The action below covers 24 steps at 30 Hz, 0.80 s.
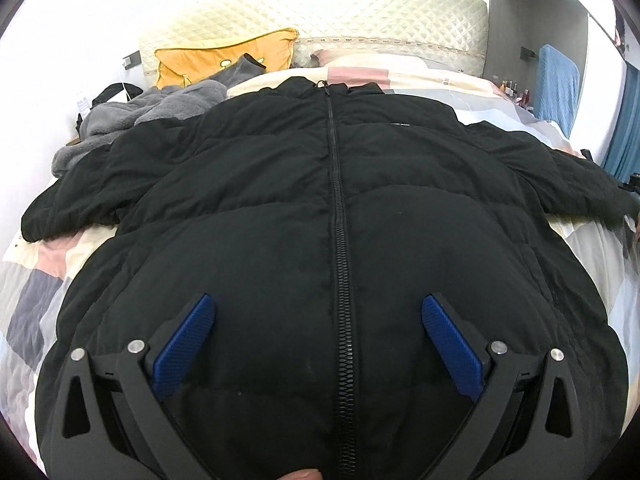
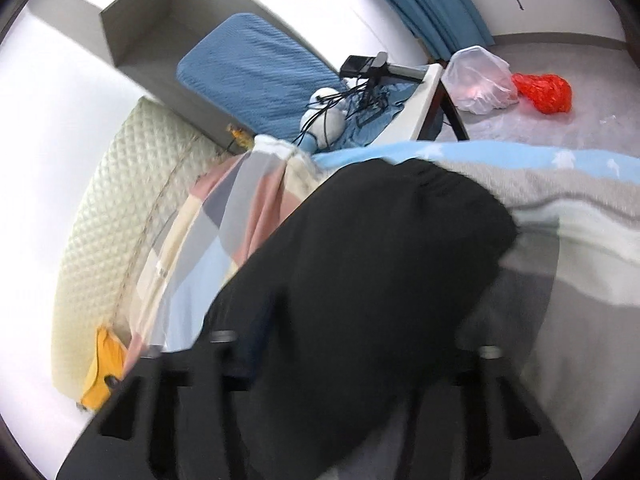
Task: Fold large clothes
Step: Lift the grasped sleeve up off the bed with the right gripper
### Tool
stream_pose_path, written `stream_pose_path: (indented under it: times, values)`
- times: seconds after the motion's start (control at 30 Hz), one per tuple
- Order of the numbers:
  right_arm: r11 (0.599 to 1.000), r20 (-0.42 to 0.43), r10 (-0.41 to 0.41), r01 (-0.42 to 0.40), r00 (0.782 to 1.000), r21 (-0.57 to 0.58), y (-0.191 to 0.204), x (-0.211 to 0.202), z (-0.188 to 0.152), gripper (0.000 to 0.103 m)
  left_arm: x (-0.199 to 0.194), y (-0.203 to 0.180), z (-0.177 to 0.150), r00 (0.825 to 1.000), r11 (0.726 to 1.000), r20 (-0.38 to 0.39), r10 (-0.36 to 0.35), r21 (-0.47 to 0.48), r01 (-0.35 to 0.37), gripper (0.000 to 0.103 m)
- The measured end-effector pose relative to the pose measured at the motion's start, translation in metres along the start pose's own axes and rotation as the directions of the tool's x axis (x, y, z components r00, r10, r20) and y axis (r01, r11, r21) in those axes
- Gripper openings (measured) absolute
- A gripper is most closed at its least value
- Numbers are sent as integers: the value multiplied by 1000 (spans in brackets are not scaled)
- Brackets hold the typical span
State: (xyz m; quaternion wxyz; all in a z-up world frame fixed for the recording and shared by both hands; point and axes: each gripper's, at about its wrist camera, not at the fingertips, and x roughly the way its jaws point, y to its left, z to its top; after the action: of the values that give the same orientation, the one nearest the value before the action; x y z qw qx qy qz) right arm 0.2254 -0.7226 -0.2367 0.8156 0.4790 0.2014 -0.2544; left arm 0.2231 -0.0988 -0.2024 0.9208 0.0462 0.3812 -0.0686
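A black puffer jacket [image 1: 280,200] lies zipped and front up on the bed, with both sleeves spread out to the sides. My left gripper [image 1: 318,300] is open just above the hem, and its blue pads [image 1: 188,344] straddle the zipper [image 1: 340,240] without touching the cloth. The right wrist view is blurred. There the jacket's right sleeve [image 2: 380,240] fills the gap between the fingers of my right gripper [image 2: 360,344], which is shut on it. The cuff end hangs a little above the bedcover and casts a shadow. The right gripper's pads are hidden by the cloth.
A patchwork bedcover [image 1: 32,300] lies under the jacket. A grey fleece garment [image 1: 152,108] and a yellow cushion [image 1: 224,60] sit by the quilted headboard [image 1: 360,12]. Beside the bed are a blue padded chair [image 2: 256,64], cables [image 2: 352,100], and clear [image 2: 480,80] and red [image 2: 544,92] plastic bags on the floor.
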Motion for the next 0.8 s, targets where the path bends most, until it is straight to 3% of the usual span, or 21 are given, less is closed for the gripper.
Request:
stream_pose_path:
  times: [0.07, 0.23, 0.6, 0.8]
  values:
    - [1000, 4, 10, -10, 1000, -25, 10, 0, 10, 17, -1, 0, 1, 1000, 1000, 4, 3, 2, -3, 103]
    - [983, 65, -16, 28, 998, -184, 47, -15, 24, 7, -1, 1, 2, 1000, 1000, 3, 3, 3, -3, 103]
    - [968, 173, -21, 63, 985, -242, 91, -62, 45, 5, -3, 16, 4, 1000, 1000, 4, -5, -27, 5, 103]
    - [940, 199, 43, 28, 979, -341, 155, -107, 46, 5, -9, 20, 5, 1000, 999, 10, -11, -32, 11, 103]
